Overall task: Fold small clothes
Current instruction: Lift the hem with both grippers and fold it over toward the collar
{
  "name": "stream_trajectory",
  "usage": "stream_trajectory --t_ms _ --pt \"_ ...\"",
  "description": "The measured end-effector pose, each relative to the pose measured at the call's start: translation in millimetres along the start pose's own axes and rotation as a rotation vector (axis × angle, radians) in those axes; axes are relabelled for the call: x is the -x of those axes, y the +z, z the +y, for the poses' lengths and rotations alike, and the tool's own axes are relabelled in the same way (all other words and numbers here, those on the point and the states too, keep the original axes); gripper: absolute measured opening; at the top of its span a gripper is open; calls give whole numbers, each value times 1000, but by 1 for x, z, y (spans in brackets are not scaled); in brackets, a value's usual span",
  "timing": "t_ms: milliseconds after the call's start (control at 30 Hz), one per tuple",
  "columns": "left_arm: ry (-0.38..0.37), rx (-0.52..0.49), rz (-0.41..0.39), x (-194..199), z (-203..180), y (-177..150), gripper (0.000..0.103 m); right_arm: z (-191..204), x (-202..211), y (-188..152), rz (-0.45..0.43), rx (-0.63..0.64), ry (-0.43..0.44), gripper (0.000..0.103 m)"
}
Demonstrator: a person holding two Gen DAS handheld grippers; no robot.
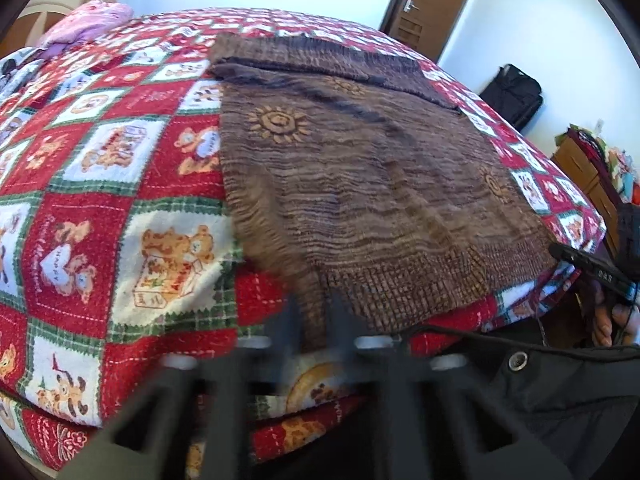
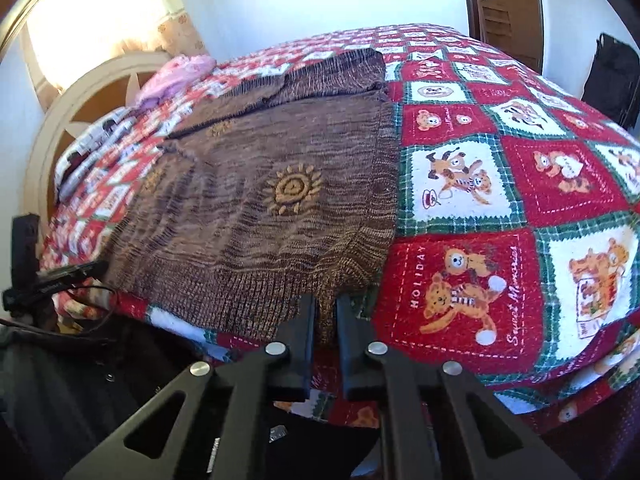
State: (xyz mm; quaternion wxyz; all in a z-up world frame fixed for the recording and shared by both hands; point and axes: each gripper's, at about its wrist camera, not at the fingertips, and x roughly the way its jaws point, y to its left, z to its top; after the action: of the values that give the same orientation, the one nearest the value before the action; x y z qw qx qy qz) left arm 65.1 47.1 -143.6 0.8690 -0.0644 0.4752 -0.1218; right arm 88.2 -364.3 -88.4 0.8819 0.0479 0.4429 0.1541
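A brown knitted sweater [image 1: 360, 168] with orange sun motifs lies flat on the bed, its sleeves folded across the far end. It also shows in the right wrist view [image 2: 272, 184]. My left gripper [image 1: 314, 320] is shut on the near left corner of the sweater's ribbed hem. My right gripper [image 2: 325, 316] is shut on the near right corner of the hem. Both corners sit at the bed's near edge. The right gripper also shows at the right edge of the left wrist view [image 1: 592, 268].
A red, white and green teddy-bear blanket [image 1: 100, 200] covers the bed, also in the right wrist view [image 2: 500, 208]. A pink garment [image 1: 88, 24] lies at the far corner by the headboard [image 2: 60, 120]. A black bag [image 1: 512, 96] and a wooden door [image 1: 436, 4] stand beyond.
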Motion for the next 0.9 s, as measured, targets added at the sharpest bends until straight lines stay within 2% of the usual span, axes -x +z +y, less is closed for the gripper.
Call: stream_trajectory --t_ms 33,167,233,433,533,667,767,900 --pt "1 -5 -13 2 0 0 10 -2 2 0 -11 -10 16 8" --pt "10 -36 -158 31 -1 8 10 -7 21 8 -102 -51 80 7" --pt "-12 -25 -229 49 2 14 10 -8 31 13 -146 -63 104 7" --pt "-58 28 -298 67 15 28 10 -4 54 33 -239 -78 162 7" --pt "-79 46 -307 68 18 32 10 1 60 51 -275 -74 163 7" --pt "-138 93 -333 74 23 43 9 3 68 69 -306 -85 187 7" --pt "-185 69 -378 90 13 42 9 9 80 76 -338 -70 205 6" --pt "-206 11 -418 105 -4 40 9 9 88 78 -357 -65 205 7"
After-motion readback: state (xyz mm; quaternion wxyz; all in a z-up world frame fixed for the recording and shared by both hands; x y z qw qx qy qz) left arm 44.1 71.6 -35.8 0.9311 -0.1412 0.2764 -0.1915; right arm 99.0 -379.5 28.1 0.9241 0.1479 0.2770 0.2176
